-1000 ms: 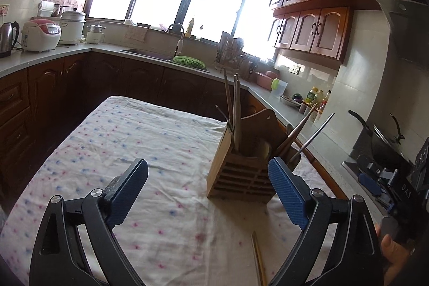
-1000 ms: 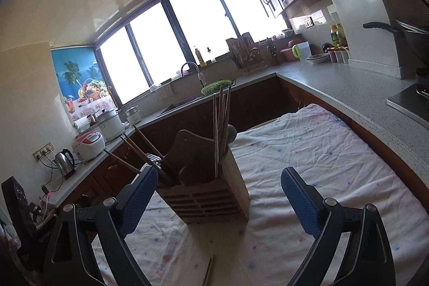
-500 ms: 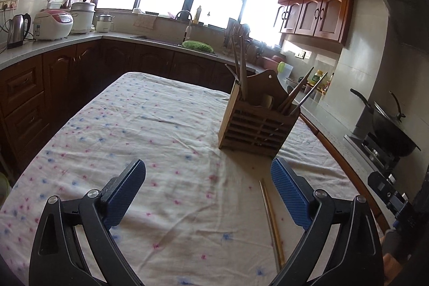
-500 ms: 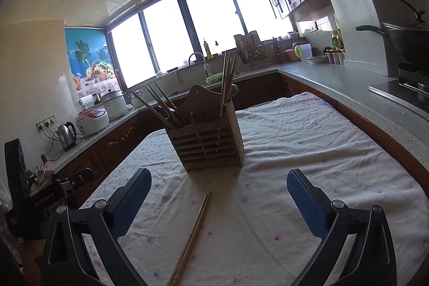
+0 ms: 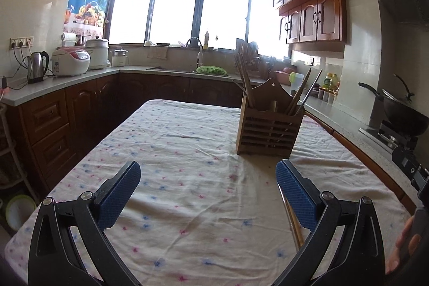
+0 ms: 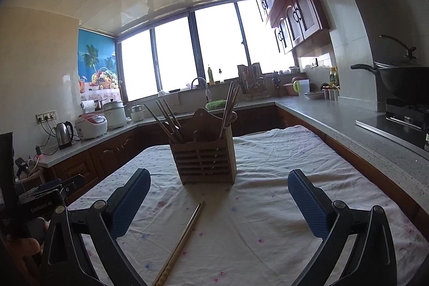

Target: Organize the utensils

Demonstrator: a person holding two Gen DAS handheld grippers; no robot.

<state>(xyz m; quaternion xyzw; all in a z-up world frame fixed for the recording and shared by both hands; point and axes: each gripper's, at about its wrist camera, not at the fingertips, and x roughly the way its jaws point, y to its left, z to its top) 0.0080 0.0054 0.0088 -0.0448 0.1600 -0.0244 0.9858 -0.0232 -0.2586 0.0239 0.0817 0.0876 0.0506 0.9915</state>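
Observation:
A slatted wooden utensil holder (image 5: 268, 130) (image 6: 206, 160) stands upright on the flowered tablecloth (image 5: 174, 152), with several chopsticks (image 5: 244, 77) (image 6: 169, 122) and a spoon sticking out of it. One pair of chopsticks (image 6: 185, 232) lies loose on the cloth in front of the holder. In the left wrist view this pair (image 5: 292, 221) is partly hidden behind the right finger. My left gripper (image 5: 207, 168) hovers short of the holder, its jaws opening wide with nothing between them. My right gripper (image 6: 219, 174) faces the holder from the other side, open and empty.
Counters run along three sides of the table. A kettle (image 5: 37, 66) and a rice cooker (image 5: 71, 62) sit on the left one. A wok (image 5: 402, 111) sits on the stove at right. The sink and a green basket (image 5: 210, 69) are at the back. A hand (image 5: 402, 240) shows at the right edge.
Both grippers have drawn back from the holder, which now looks smaller and farther off. The loose chopstick pair has come fully into view. Both views have levelled out.

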